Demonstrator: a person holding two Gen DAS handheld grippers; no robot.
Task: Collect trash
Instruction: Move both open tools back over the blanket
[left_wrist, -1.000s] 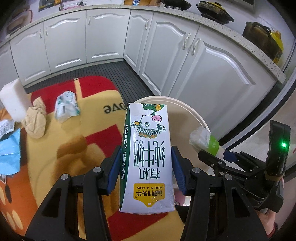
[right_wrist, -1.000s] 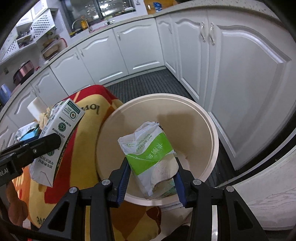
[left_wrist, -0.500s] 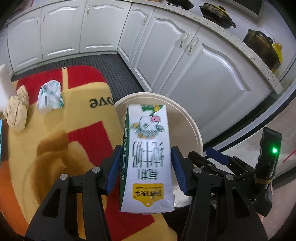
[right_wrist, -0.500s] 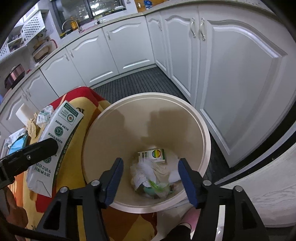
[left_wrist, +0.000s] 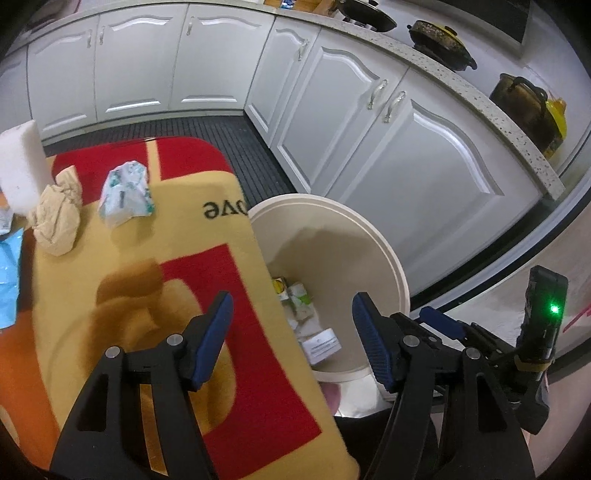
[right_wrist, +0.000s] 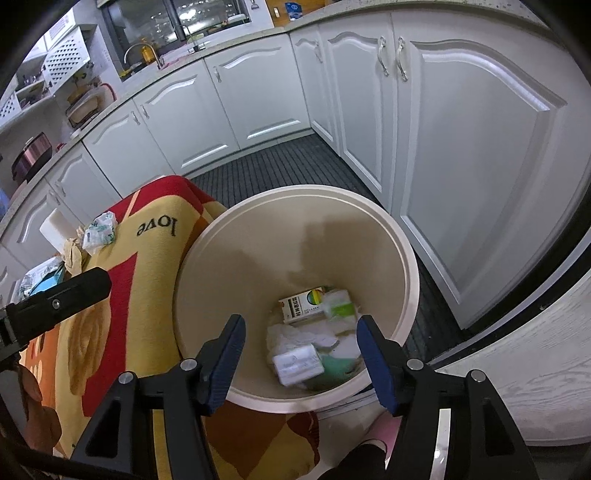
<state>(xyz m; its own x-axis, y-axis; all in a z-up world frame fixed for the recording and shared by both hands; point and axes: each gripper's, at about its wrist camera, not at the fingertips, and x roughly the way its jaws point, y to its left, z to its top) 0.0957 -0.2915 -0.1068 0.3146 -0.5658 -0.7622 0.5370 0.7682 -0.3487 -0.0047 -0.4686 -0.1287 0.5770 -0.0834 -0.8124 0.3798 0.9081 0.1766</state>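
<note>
The white and green milk carton (right_wrist: 297, 363) lies blurred among the trash inside the cream round bin (right_wrist: 406, 266), and its end (left_wrist: 325, 345) also shows in the left wrist view. My left gripper (left_wrist: 291, 306) hangs over the table edge and the bin (left_wrist: 388, 254); its jaws are opening with nothing between them. My right gripper (right_wrist: 300, 325) stands open above the bin, empty. The green and white pouch (right_wrist: 341, 308) rests at the bin's bottom beside a small carton (right_wrist: 303, 306).
On the red and yellow tablecloth (left_wrist: 207, 295) lie a crumpled brown paper (left_wrist: 55, 218), a crumpled white-green wrapper (left_wrist: 125, 192), a white block (left_wrist: 18, 170) and blue packaging (left_wrist: 7, 288). White kitchen cabinets (right_wrist: 461, 155) stand close behind the bin.
The right gripper opened and dropped the green and white pouch into the bin. Then the left jaws widened and let go of the milk carton, which fell into the bin.
</note>
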